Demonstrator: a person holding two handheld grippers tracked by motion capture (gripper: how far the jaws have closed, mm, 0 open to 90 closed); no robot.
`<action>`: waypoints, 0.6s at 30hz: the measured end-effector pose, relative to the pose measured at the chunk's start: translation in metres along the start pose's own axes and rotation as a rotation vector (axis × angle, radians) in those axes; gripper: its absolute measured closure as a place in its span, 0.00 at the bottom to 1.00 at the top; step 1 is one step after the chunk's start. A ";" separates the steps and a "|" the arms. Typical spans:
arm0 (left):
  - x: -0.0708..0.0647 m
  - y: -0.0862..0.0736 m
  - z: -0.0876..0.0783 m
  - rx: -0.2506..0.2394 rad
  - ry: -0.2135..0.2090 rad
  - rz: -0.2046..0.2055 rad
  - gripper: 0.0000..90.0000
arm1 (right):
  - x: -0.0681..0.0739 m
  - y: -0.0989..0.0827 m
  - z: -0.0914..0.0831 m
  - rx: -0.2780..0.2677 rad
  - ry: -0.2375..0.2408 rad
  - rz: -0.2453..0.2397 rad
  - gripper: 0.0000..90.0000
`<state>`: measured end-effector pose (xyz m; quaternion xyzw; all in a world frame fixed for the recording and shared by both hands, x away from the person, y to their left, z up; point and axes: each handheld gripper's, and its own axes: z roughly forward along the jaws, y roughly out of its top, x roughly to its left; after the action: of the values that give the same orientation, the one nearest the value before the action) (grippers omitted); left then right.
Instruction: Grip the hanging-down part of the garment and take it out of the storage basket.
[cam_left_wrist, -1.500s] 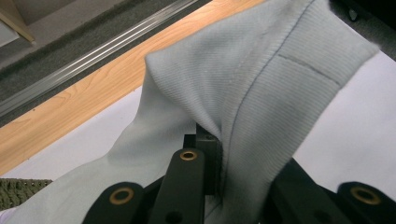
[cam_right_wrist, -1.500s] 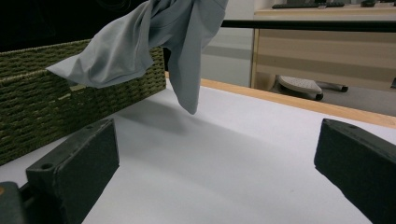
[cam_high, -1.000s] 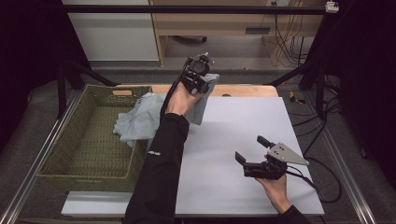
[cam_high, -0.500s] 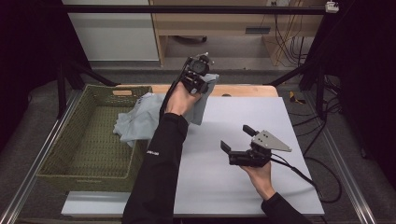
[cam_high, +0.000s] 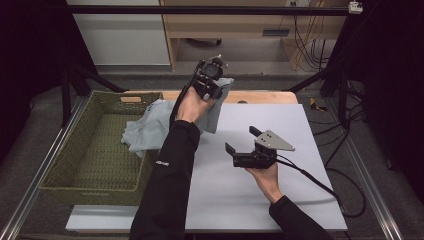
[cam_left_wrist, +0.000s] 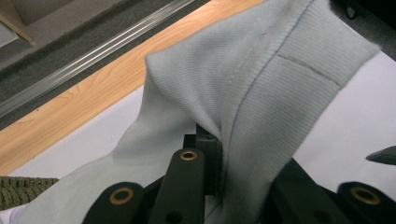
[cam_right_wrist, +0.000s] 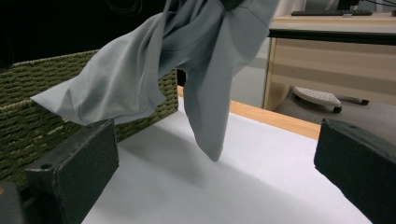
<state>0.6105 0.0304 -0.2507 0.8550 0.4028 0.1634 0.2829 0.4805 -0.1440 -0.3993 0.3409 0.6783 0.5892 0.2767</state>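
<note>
Behind the table (cam_high: 310, 200) we see a pale wooden bench and dark floor, with black frame tubes at the sides. On the table's white sheet, at its left edge, stands a green woven basket (cam_high: 95, 150). Our left gripper (cam_high: 212, 80) is raised over the far edge of the table, its jaws clamped on a ribbed hem of a pale grey-blue garment (cam_high: 150, 125); the cloth hangs from it, with one end trailing over the basket's near corner and a loose flap dangling above the sheet. Whether that flap touches the sheet we cannot tell. Our right gripper (cam_high: 241, 141) is held low over the middle of the sheet, jaws spread wide and empty, pointing towards the hanging cloth and well short of it
</note>
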 end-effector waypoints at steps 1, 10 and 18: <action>0.001 0.000 0.000 -0.001 -0.002 0.000 0.92 | 0.001 0.001 0.002 0.003 0.005 0.000 0.00; 0.004 -0.001 -0.004 -0.006 -0.004 -0.001 0.92 | 0.009 0.005 0.027 0.009 0.030 -0.036 0.00; 0.004 -0.001 -0.007 -0.010 -0.005 0.002 0.92 | 0.018 0.008 0.047 0.008 0.058 -0.021 0.01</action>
<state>0.6086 0.0368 -0.2459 0.8543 0.4005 0.1634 0.2882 0.5068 -0.1009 -0.3978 0.3176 0.6920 0.5930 0.2619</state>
